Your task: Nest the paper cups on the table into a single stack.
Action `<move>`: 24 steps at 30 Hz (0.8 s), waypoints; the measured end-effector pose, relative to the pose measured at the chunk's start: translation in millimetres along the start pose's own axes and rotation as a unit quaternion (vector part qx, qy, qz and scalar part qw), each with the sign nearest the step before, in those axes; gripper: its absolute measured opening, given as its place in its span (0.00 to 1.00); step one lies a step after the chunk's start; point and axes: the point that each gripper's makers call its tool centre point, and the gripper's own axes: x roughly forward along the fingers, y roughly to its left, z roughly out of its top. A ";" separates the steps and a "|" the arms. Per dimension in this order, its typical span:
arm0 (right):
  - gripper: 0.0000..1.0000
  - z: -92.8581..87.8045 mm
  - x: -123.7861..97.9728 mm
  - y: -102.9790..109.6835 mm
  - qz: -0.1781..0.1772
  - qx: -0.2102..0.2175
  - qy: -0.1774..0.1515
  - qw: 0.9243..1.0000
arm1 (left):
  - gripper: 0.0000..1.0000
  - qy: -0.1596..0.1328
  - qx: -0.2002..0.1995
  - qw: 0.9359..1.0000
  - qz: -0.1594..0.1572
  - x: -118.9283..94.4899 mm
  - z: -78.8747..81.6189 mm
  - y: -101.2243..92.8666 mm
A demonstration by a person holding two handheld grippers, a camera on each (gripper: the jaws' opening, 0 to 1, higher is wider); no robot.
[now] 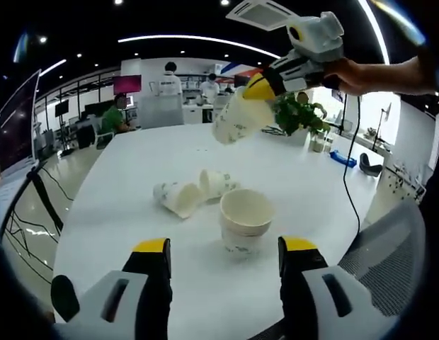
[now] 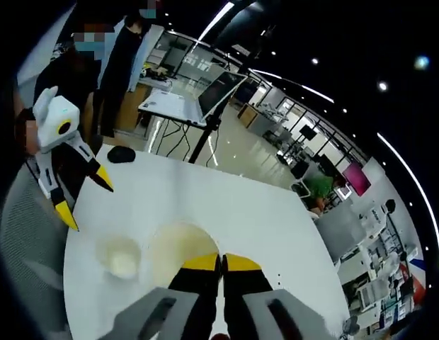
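Right tool (image 1: 256,91) holds a cup (image 1: 238,119) aloft, apparently tilted.

Bright ceiling strip lights, fisheye warp, soft

Four paper cups (image 1: 245,219), two claws (image 1: 223,246).
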 end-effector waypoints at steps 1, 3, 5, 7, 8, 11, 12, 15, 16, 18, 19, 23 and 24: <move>0.00 1.7 -0.8 6.0 0.006 0.005 -0.001 1.000 | 0.60 0.000 0.001 1.000 0.000 -0.1 0.2 -0.3; 0.00 3.8 -1.9 14.9 0.014 0.006 -0.004 1.000 | 0.60 0.000 0.001 1.000 -0.001 -0.1 0.0 -0.8; 0.00 5.2 -2.9 24.4 0.022 0.001 -0.004 1.000 | 0.60 0.001 0.002 1.000 -0.001 0.1 -0.3 -0.8; 0.00 6.6 -4.1 32.4 0.030 0.001 -0.005 1.000 | 0.60 0.000 0.003 1.000 -0.002 -0.1 0.1 -1.2; 0.00 7.4 -4.7 38.6 0.037 0.000 -0.006 0.999 | 0.60 0.000 0.003 1.000 -0.002 -0.2 0.2 -1.4; 0.00 8.3 -5.3 52.8 0.051 -0.002 -0.007 0.999 | 0.60 0.000 0.003 1.000 -0.002 -0.3 0.3 -1.7; 0.00 8.1 -5.1 56.8 0.056 -0.003 -0.006 0.998 | 0.60 0.000 0.004 1.000 -0.002 -0.3 0.4 -1.9; 0.00 6.6 -3.6 68.8 0.067 -0.002 -0.005 0.998 | 0.60 0.000 0.005 1.000 -0.003 0.2 -0.6 -1.3; 0.00 5.8 -2.9 73.5 0.072 -0.001 -0.004 0.997 | 0.60 0.000 0.005 1.000 -0.003 0.1 -0.5 -1.2; 0.00 4.4 -2.1 78.5 0.075 -0.003 -0.002 0.997 | 0.60 -0.001 0.004 1.000 -0.003 -0.1 -0.2 -1.3; 0.00 3.4 -1.7 81.8 0.079 -0.003 0.000 0.997 | 0.60 -0.001 0.004 1.000 -0.003 -0.5 0.1 -1.6; 0.00 -0.6 0.3 91.4 0.088 -0.002 0.006 0.996 | 0.60 -0.001 0.005 1.000 -0.003 -0.1 -0.5 -0.8; 0.00 -1.7 0.5 93.9 0.090 -0.004 0.007 0.996 | 0.60 -0.001 0.005 1.000 -0.003 -0.1 -0.4 -0.7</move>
